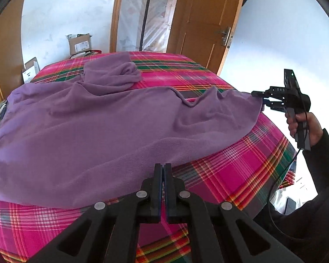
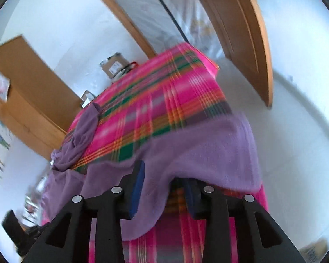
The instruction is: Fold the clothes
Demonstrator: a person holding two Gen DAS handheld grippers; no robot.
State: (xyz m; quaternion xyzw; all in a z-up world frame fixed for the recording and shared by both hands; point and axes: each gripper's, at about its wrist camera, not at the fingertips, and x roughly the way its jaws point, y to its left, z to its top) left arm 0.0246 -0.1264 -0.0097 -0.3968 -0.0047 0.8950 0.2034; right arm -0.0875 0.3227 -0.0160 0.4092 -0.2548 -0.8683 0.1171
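A purple fleece garment point(image 1: 94, 127) lies spread over a bed covered by a pink plaid blanket point(image 1: 230, 175). The left hand-held gripper point(image 1: 163, 168) is closed at the garment's near edge; whether cloth is pinched cannot be told. The right hand-held gripper point(image 2: 164, 182) stands open, the garment's hem draped loose between its blue pads point(image 2: 138, 186). A wooden door point(image 1: 204, 22) stands beyond.

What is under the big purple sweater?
The purple sweater lies spread on a bed with a pink plaid blanket, which shows all around it. Whether anything else lies underneath cannot be seen, because the sweater covers that part.
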